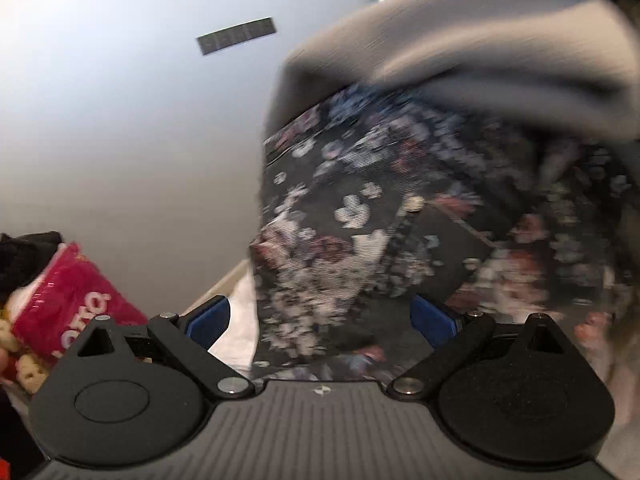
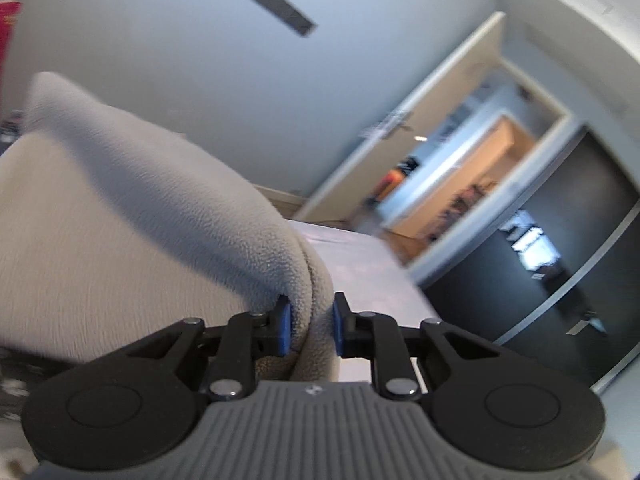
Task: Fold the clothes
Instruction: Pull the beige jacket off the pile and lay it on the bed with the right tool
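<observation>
Grey fleece, soft and likely light, pinched at folded edge in right gripper; left gripper spread wide, empty.

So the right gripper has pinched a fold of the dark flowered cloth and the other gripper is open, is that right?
Not quite. The right gripper is pinching the plain grey fleece, not the flowered cloth; the right wrist view shows the fleece between its blue pads. The dark flowered cloth lies in front of the left gripper, whose jaws are indeed open.
</observation>
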Tool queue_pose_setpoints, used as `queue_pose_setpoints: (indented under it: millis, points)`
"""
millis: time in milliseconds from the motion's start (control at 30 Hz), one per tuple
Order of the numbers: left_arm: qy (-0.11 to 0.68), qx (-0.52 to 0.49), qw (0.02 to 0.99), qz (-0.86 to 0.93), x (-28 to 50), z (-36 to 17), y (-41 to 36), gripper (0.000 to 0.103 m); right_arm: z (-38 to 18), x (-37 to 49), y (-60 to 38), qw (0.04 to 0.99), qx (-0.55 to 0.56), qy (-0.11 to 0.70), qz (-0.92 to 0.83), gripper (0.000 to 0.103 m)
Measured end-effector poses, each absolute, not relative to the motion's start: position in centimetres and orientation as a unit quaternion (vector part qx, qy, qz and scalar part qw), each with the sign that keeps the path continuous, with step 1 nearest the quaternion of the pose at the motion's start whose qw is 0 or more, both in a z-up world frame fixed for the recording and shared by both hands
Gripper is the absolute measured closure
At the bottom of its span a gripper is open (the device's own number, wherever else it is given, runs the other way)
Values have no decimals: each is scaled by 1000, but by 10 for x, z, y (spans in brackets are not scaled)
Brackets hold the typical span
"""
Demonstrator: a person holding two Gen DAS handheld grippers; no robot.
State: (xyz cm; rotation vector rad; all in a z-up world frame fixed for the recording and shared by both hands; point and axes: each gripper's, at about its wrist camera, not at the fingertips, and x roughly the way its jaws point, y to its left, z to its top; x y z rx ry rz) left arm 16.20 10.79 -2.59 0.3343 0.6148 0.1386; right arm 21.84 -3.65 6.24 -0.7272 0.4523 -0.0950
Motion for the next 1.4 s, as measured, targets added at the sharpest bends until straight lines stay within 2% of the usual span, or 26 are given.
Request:
queue_pose_setpoints:
  millis: [267, 433, 500, 633, 733, 833, 1067, 1200, 1400]
  points:
    - [305, 176, 932, 86, 163, -26, 105, 4, 115, 191, -159, 901, -299, 239, -203, 83]
    - [296, 189, 932, 93, 162, -20, 100, 7, 119, 123, -268, 887, -248, 276, -275, 83]
    - [280, 199, 933, 110, 157, -15, 95, 9, 106, 94, -309, 877, -212, 309, -300, 82]
    - [248, 200, 943, 92, 129, -1, 72, 9, 62, 33, -364, 862, -145, 383, -300, 73]
    - [233, 199, 950, 57, 112, 10, 47, 9, 25, -15, -390, 851, -112, 428, -282, 72]
    - [238, 188, 953, 0, 99, 18, 16, 9, 4, -59, -399, 851, -115, 434, -272, 61]
    - [236, 208, 938, -146, 68, 6, -83, 9, -30, -150, -430, 870, -26, 414, -265, 49]
    - [250, 208, 919, -221, 54, -20, -147, 9, -55, -180, -448, 877, 22, 403, -262, 48]
    - [326, 202, 868, -317, 34, -64, -238, 9, -81, -206, -494, 883, 106, 369, -270, 44]
